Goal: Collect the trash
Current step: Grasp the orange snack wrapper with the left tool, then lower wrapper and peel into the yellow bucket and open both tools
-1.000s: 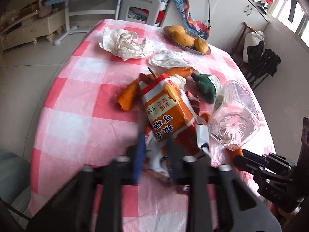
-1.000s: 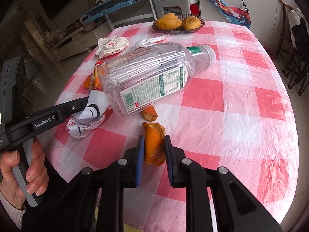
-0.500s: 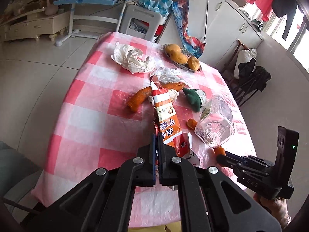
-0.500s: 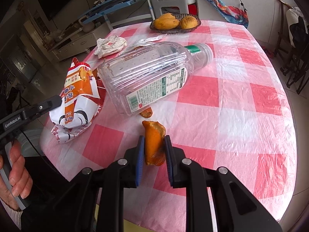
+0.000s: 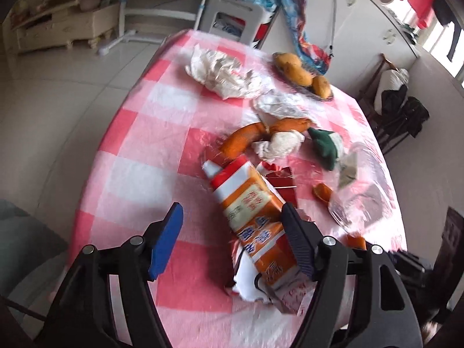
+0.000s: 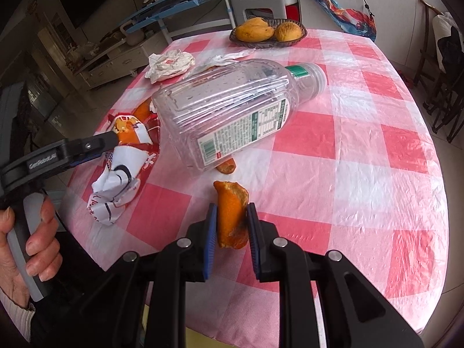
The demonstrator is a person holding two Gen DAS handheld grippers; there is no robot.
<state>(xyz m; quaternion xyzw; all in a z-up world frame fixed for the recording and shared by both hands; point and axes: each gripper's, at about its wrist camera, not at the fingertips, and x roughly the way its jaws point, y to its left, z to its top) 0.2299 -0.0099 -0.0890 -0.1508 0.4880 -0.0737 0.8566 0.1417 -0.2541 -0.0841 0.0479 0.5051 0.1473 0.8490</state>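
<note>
Right wrist view, one orange peel (image 6: pixel 232 217) clamped in the right gripper (image 6: pixel 230 229) at 6 o'clock, one clear bottle (image 6: pixel 232 110) lying beyond, one snack bag (image 5: pixel 255 217) against one pad of the opening left gripper (image 5: pixel 232 226), two mangoes counted in a basket (image 6: pixel 266 40), bottle blurred in the left view.

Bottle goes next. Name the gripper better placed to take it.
Left. The left gripper is opening with nothing pressed between its pads, beside the snack bag. The right gripper is shut on a peel, though nearer the bottle.

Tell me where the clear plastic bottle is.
The clear plastic bottle lies on its side mid-table in the right wrist view, beside the orange snack bag, cap toward the fruit basket.
</note>
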